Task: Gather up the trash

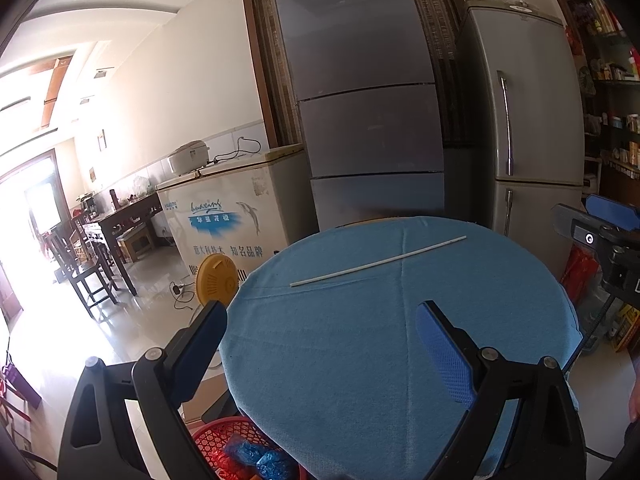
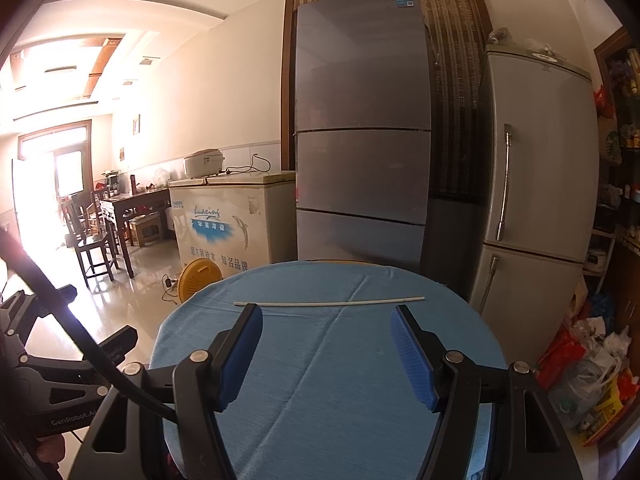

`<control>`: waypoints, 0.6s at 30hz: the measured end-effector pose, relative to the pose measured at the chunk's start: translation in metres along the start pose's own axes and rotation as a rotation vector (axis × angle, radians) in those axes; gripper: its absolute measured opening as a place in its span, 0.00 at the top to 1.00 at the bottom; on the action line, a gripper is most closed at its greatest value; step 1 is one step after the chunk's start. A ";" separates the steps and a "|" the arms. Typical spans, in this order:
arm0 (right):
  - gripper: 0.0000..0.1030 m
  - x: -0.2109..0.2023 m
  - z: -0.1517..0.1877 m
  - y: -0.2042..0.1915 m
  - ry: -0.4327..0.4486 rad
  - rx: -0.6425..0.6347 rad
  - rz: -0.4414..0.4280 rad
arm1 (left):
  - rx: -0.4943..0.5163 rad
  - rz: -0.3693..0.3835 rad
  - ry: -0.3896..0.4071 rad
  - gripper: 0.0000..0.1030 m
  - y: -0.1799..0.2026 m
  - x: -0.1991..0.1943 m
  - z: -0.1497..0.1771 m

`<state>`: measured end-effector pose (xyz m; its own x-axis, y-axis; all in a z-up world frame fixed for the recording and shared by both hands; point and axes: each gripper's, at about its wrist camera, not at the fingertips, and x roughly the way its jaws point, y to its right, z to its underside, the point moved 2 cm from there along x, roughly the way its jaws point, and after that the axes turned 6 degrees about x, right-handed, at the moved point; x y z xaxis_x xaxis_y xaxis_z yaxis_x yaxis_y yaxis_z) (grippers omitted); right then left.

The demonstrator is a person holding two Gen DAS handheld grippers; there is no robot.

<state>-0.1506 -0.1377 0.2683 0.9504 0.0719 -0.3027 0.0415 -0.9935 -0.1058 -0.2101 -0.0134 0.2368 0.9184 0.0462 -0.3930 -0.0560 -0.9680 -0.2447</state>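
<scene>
On the far half of a round table covered with a blue cloth (image 2: pixel 320 380) lies a long, thin white stick (image 2: pixel 328 303), flat on the fabric and touching nothing else. From the right wrist view it runs almost level across the picture just beyond the tips of the right gripper (image 2: pixel 326 316), whose blue-padded fingers (image 2: pixel 412 356) stand apart with only bare cloth between them. From the left wrist view the same stick (image 1: pixel 378 262) slants up to the right, farther ahead of the left gripper (image 1: pixel 320 316), which also hangs with its jaws spread wide and empty above the near part of the cloth (image 1: pixel 360 360).

Beneath the table's left edge a red plastic basket (image 1: pixel 212 440) holds crumpled blue wrappers (image 1: pixel 256 456). Behind the table stand a tall grey three-door refrigerator (image 2: pixel 360 140) and, to its right, a silver two-door refrigerator (image 2: pixel 536 160) with long handles. Left of them is a white chest freezer (image 2: pixel 228 216) printed with a dolphin, a rice cooker (image 2: pixel 203 162) on its lid, and a yellow round fan (image 2: pixel 199 278) on the glossy tiled floor before it. Farther left, a dark wooden table and chairs (image 2: pixel 104 220) sit near a bright doorway. Bags of rubbish (image 2: pixel 588 380) pile up at the lower right.

The stick is slender, pale, uniform and very slightly bowed.
</scene>
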 end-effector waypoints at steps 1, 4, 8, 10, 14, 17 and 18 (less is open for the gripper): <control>0.32 0.001 0.000 0.000 -0.001 0.001 0.000 | 0.001 -0.001 -0.001 0.07 0.000 0.001 0.000; 0.32 0.003 0.000 -0.001 -0.005 0.001 -0.001 | 0.002 -0.002 -0.004 0.07 0.000 0.003 0.001; 0.32 0.006 0.000 -0.002 -0.011 0.004 -0.004 | 0.000 -0.002 -0.012 0.07 0.000 0.007 0.001; 0.32 0.009 0.001 -0.001 -0.015 0.006 -0.003 | 0.004 -0.002 -0.015 0.07 0.001 0.009 0.001; 0.32 0.014 0.000 0.003 -0.022 0.015 -0.002 | 0.011 -0.002 -0.017 0.07 0.002 0.012 -0.002; 0.32 0.017 -0.002 0.007 -0.021 0.032 -0.004 | 0.021 0.000 -0.020 0.07 0.004 0.014 -0.004; 0.32 0.019 -0.003 0.009 -0.022 0.040 -0.005 | 0.024 0.002 -0.021 0.07 0.004 0.015 -0.005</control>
<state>-0.1317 -0.1460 0.2644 0.9431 0.0789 -0.3231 0.0331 -0.9889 -0.1449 -0.1944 -0.0181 0.2338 0.9097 0.0501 -0.4121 -0.0671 -0.9619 -0.2650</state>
